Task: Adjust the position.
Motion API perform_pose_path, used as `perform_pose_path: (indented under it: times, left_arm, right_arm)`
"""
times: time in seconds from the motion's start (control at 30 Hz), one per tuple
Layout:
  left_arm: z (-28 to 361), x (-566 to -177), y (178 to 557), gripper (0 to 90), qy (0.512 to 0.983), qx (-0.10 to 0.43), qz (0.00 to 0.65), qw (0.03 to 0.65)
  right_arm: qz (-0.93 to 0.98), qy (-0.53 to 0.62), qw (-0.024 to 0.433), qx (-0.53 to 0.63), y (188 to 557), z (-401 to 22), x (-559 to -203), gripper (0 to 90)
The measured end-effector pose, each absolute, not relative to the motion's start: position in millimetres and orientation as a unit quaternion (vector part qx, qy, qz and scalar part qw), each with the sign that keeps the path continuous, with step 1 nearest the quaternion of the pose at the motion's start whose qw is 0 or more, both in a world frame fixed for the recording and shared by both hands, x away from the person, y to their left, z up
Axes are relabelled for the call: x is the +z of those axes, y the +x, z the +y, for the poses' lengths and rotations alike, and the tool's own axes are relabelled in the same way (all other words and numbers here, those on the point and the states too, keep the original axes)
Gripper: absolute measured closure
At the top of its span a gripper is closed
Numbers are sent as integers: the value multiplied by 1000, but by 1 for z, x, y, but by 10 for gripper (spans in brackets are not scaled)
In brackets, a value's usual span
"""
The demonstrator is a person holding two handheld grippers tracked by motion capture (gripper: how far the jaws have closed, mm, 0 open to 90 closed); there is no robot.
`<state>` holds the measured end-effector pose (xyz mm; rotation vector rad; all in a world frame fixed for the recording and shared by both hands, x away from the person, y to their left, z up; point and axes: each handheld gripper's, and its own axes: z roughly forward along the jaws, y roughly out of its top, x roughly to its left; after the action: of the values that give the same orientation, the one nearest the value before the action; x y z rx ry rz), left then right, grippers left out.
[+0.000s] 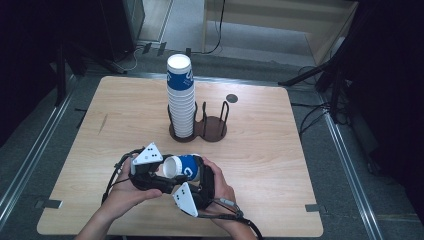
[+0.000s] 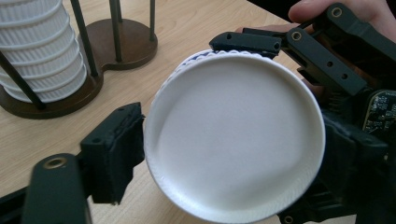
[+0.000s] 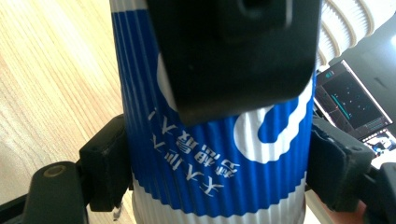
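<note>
Lying sideways, paper cup (image 1: 182, 167) (base toward left gripper (image 1: 150, 172)), both grippers' jaws clamped on it, right gripper (image 1: 197, 182).

cup (image 1: 181, 167) lying between both tongs, cup stack (image 1: 180, 97) in holder (image 1: 211, 129) — behind it

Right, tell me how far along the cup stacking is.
Done: a tall stack of cups fills one side of the wooden holder. In hand: the right gripper clamps a blue and white cup lying sideways, while the left gripper has closed on its white base end. Left: the holder's other side is bare, and this cup isn't placed yet.
</note>
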<state>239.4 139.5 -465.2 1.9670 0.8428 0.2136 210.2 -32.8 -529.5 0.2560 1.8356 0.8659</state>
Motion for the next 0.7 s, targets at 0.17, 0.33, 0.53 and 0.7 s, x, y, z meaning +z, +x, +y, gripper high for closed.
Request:
perform_pose_path:
  times: [0.17, 0.33, 0.53, 0.7]
  left_arm:
    - [142, -466, 239, 263, 803, 80, 339, 483]
    - [143, -466, 240, 271, 802, 77, 335, 488]
    - [144, -466, 239, 276, 797, 72, 335, 498]
    - [146, -466, 239, 277, 786, 77, 338, 511]
  right_arm:
    - [769, 102, 519, 358, 210, -32, -531, 181]
    - [772, 112, 509, 363, 211, -32, -530, 165]
    - [776, 113, 498, 370, 209, -34, -526, 120]
    - [772, 122, 493, 382, 208, -36, -523, 64]
